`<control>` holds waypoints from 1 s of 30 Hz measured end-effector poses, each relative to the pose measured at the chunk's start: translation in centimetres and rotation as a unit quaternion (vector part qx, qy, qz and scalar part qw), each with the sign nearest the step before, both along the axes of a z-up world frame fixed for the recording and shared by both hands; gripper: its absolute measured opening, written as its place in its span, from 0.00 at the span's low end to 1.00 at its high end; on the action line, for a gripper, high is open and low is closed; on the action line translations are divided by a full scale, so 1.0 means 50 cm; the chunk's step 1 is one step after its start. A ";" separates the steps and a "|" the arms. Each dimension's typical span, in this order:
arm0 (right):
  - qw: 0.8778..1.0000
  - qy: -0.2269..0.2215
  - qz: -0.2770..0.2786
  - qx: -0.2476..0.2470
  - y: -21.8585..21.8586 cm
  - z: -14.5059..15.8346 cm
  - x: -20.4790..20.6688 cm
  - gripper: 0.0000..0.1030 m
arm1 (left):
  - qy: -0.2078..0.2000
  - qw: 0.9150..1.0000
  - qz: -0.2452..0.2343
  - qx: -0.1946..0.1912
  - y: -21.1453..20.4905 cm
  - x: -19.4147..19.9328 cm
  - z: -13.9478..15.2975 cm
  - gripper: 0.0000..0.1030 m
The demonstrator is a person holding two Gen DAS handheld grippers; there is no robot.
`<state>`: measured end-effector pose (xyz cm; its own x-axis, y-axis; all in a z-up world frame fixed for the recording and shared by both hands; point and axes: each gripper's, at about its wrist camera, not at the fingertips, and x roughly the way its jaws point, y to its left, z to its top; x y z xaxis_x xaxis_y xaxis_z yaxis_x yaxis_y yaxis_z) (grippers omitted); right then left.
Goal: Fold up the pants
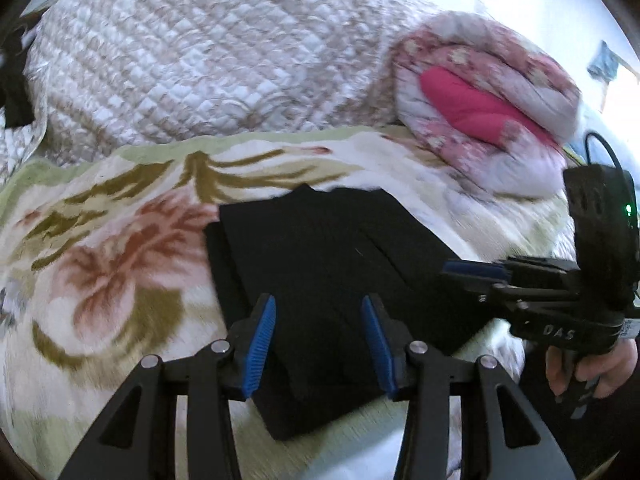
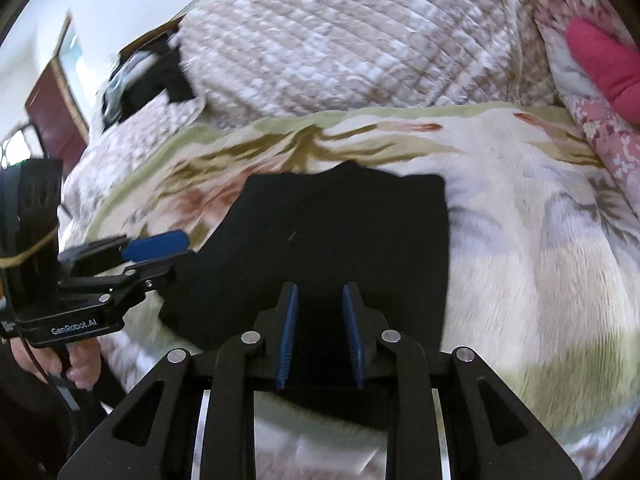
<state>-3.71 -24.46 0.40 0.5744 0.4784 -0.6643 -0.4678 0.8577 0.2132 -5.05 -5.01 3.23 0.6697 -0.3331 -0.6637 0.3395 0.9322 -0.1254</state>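
The black pants lie folded into a compact, flat stack at frame centre in both views, on the floral blanket covering the bed, below the quilted cover in the upper frame. The left gripper has its jaws about half open and the right gripper a narrower gap; neither holds anything, the cloth merely showing beyond them. Judged soft, light and limp, the stack would shift or unfold if dragged, so hold belongs at a folded edge or corners, pinching all layers.

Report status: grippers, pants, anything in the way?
Left gripper open, right gripper open, both empty. Black pants folded flat on floral blanket. Nothing in the way.
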 end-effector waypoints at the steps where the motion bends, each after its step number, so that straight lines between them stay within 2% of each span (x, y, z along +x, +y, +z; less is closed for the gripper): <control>1: 1.000 0.003 0.010 -0.019 0.013 -0.012 -0.003 0.28 | 0.005 1.000 -0.003 0.004 -0.004 -0.005 -0.007 0.47; 4: 0.995 -0.041 0.029 -0.081 0.040 -0.019 -0.016 0.30 | 0.017 1.000 0.003 0.006 -0.003 -0.008 -0.028 0.48; 6: 0.994 -0.048 0.028 -0.092 0.046 -0.021 -0.018 0.31 | 0.015 1.000 0.003 0.008 -0.004 -0.006 -0.027 0.48; 13: 0.997 -0.035 0.023 -0.066 0.027 -0.009 -0.015 0.32 | 0.011 1.000 0.002 0.015 -0.009 -0.013 -0.032 0.48; 19: 0.999 -0.022 -0.027 -0.019 -0.018 0.015 0.009 0.32 | 0.022 0.999 0.031 -0.004 0.022 0.006 -0.017 0.48; 25: 0.999 -0.009 -0.033 0.000 -0.033 0.036 0.041 0.32 | 0.034 0.998 0.054 -0.023 0.048 0.029 -0.012 0.48; 26: 0.999 -0.009 -0.034 -0.001 -0.033 0.042 0.047 0.33 | 0.035 0.998 0.055 -0.025 0.049 0.033 -0.011 0.48; 28: 0.999 -0.017 -0.032 -0.006 -0.033 0.053 0.055 0.42 | 0.033 0.997 0.063 -0.023 0.051 0.040 -0.006 0.48; 30: 0.999 -0.022 -0.029 -0.009 -0.031 0.059 0.059 0.42 | 0.033 0.997 0.070 -0.021 0.052 0.048 -0.003 0.48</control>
